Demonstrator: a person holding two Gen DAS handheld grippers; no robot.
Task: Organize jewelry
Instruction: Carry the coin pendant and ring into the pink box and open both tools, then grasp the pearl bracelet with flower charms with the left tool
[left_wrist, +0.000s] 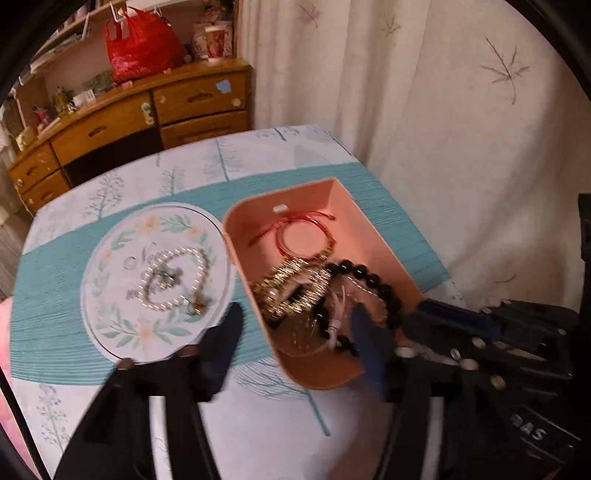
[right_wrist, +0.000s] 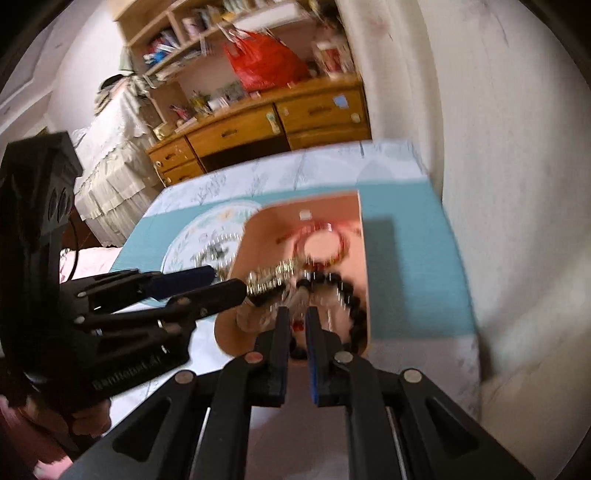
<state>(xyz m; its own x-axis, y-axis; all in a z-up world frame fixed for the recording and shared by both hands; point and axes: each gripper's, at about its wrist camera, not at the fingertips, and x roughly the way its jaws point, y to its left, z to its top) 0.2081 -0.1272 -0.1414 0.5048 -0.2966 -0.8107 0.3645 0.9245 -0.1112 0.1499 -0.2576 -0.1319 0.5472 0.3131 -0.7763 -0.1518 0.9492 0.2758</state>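
Observation:
A pink tray (left_wrist: 343, 195) holds a red cord bracelet (left_wrist: 303, 236), a gold chain piece (left_wrist: 295, 288) and a black bead bracelet (left_wrist: 373, 280). A round floral plate (left_wrist: 122, 325) to its left carries a pearl bracelet (left_wrist: 177, 280). My left gripper (left_wrist: 295, 325) is open, one finger by the plate, the other over the tray's near end. My right gripper (right_wrist: 297, 317) hovers over the tray's (right_wrist: 354, 206) near end, jaws narrowly apart, nothing clearly between them. The left gripper's fingers (right_wrist: 221, 288) reach the tray's left rim in the right wrist view.
The table wears a white and teal cloth (left_wrist: 55, 295). A cream curtain (left_wrist: 443, 110) hangs right behind it. A wooden desk (left_wrist: 147, 118) with a red bag (left_wrist: 140, 48) stands at the back. The right gripper body (left_wrist: 498, 339) shows at the tray's right.

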